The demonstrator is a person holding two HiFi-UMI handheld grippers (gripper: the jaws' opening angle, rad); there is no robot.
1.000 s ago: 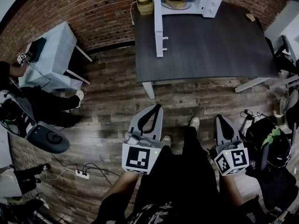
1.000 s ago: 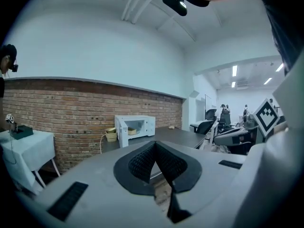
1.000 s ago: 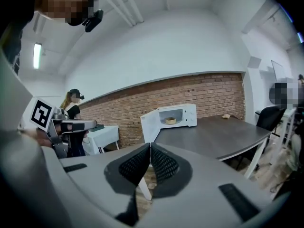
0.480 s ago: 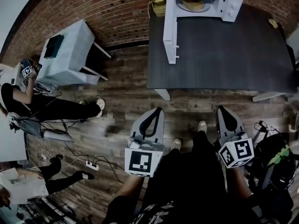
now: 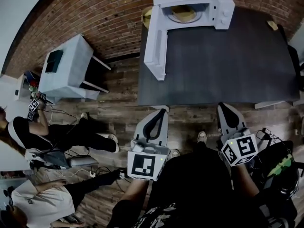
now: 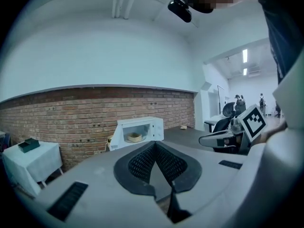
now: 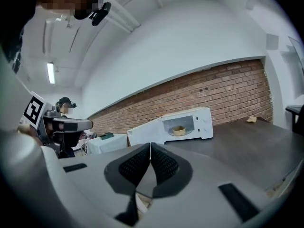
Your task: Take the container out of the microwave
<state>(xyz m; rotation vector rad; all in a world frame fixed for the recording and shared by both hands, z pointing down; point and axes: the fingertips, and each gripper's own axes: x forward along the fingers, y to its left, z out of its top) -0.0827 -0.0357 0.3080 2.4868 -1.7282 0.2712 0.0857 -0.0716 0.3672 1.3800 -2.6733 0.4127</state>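
A white microwave (image 5: 190, 1) stands at the far end of a dark table (image 5: 223, 61), its door (image 5: 156, 46) swung open to the left. Inside it sits a small round tan container (image 5: 183, 14), also seen in the left gripper view (image 6: 135, 137) and the right gripper view (image 7: 178, 130). Both grippers hang over the floor at the table's near edge, far short of the microwave. My left gripper (image 5: 160, 109) (image 6: 154, 144) is shut and holds nothing. My right gripper (image 5: 223, 106) (image 7: 150, 144) is shut too, also holding nothing.
A small white side table (image 5: 66, 65) stands left by the brick wall. People sit or crouch on the floor at the left (image 5: 52, 137). A woven basket (image 5: 147, 15) sits behind the microwave door. A small scrap (image 5: 271, 25) lies at the table's far right. Bags (image 5: 280, 165) lie to my right.
Both grippers have moved forward to the table's near edge, still shut. The microwave now looks nearer and larger in the head view.
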